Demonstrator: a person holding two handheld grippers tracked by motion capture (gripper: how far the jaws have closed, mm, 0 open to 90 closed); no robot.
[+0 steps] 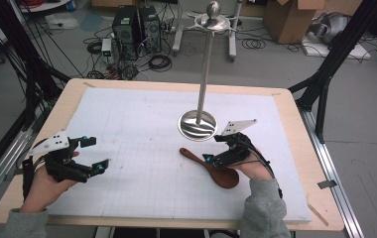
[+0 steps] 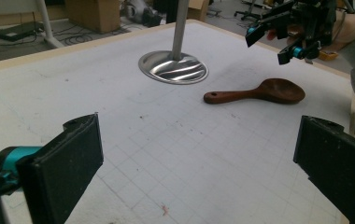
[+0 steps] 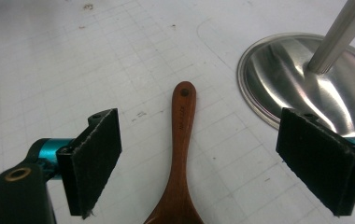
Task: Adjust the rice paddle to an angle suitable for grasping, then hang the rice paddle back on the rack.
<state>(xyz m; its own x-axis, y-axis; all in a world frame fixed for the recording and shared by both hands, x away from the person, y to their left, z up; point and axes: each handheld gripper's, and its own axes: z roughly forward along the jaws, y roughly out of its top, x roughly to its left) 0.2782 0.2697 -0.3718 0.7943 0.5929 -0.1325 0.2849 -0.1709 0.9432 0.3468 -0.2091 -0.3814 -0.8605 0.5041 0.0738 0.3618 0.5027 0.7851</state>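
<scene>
Where cables sprawl, gridded white mat [image 1: 142, 148]

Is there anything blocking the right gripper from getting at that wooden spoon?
Nothing visible does. The right gripper hangs open just above the wooden spoon, whose handle lies bare on the white mat between the jaws. The metal stand sits off to one side, apart from the spoon.

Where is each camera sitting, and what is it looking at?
High view: above the person's side, looking forward and down on the table; forearms, left gripper and right gripper show.
Left gripper view: rides the left gripper, looking across the table at the wooden spoon and the stand; its own open jaws show.
Right gripper view: rides the right gripper, looking down at the spoon's handle; its open jaws show.
All share the spoon and stand.
</scene>
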